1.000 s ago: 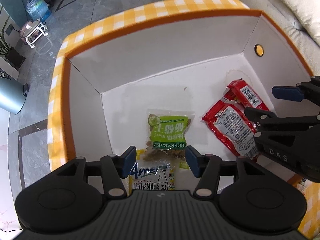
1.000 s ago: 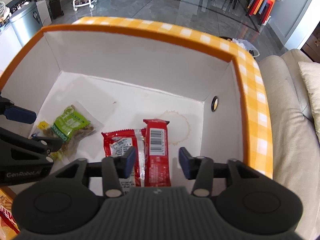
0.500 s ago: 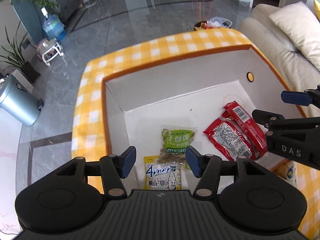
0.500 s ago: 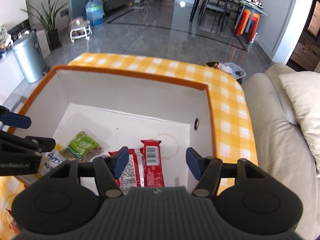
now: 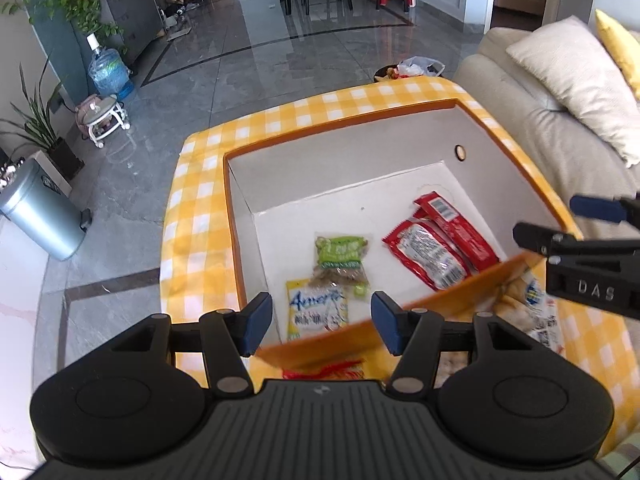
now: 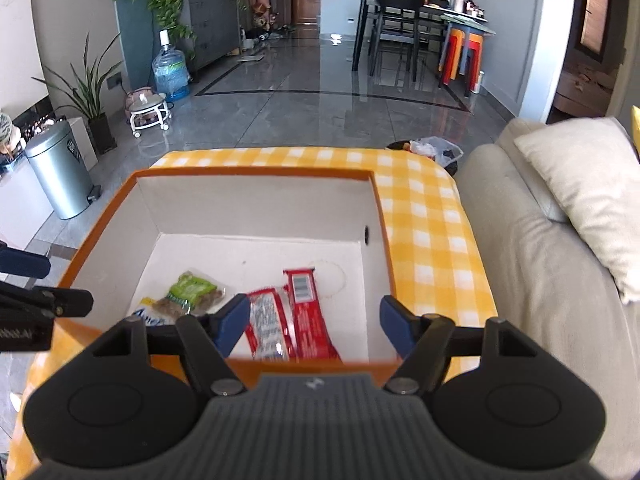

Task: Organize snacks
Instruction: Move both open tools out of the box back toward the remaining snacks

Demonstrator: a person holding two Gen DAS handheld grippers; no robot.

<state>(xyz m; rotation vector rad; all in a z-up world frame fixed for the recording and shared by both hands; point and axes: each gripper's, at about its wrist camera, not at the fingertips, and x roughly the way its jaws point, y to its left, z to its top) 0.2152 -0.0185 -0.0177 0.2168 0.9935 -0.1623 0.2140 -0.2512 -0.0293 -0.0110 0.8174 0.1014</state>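
1. While I hover above the orange-rimmed box (image 5: 404,114), my left gripper (image 5: 322,322) stands open, nothing between its two blue pads.
2. My right gripper (image 6: 314,326) has just been opening its jaws; they are parted and empty too.
3. Four snack packets lie on the white floor of the box.
4. Two are red: a wide red packet (image 5: 428,254) and a narrow red bar (image 5: 458,226), touching side by side towards the right wall.
5. One green raisin bag (image 5: 342,258) lies near the middle, its lower end overlapping one yellow packet (image 5: 318,310).
6. Outside the box, on the yellow checked cloth (image 5: 192,216), more wrapped snacks (image 5: 534,304) lie blurred; I cannot count them.
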